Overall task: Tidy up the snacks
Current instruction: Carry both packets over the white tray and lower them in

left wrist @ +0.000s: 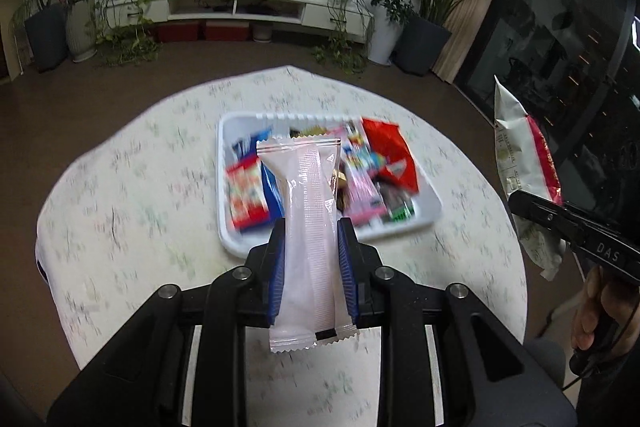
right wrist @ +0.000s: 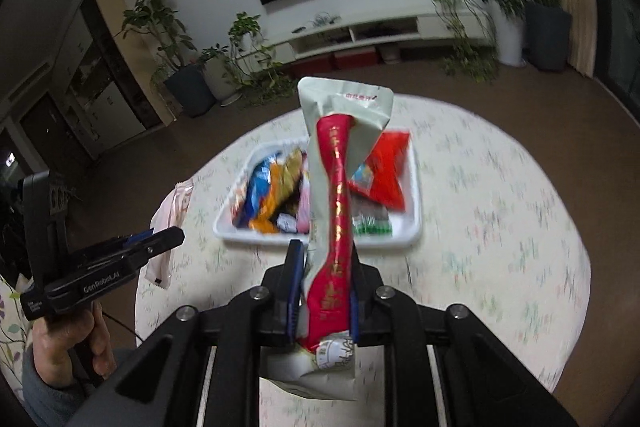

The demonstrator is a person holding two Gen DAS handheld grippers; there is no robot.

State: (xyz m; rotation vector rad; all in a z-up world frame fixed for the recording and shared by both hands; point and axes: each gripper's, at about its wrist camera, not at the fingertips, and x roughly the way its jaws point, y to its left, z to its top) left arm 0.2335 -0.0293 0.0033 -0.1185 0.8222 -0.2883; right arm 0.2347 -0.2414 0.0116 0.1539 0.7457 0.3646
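My left gripper (left wrist: 310, 227) is shut on a long pale pink snack packet (left wrist: 306, 227), held lengthwise above the table in front of the white tray (left wrist: 240, 247). The tray holds several colourful snack packets, among them a red pouch (left wrist: 390, 155). My right gripper (right wrist: 326, 251) is shut on a crumpled white and red snack bag (right wrist: 334, 211), which stands up between its blue pads. In the left wrist view that bag (left wrist: 516, 155) hangs at the far right in the right gripper. The right wrist view shows the left gripper (right wrist: 176, 235) at the left with the pink packet (right wrist: 172, 211).
A round table with a pale flowered cloth (left wrist: 132, 195) carries the tray (right wrist: 416, 227). A person's hand (right wrist: 64, 347) grips the left tool's handle. Potted plants (left wrist: 424, 39), a low white TV cabinet (left wrist: 240, 7) and a dark wall screen stand beyond on a brown floor.
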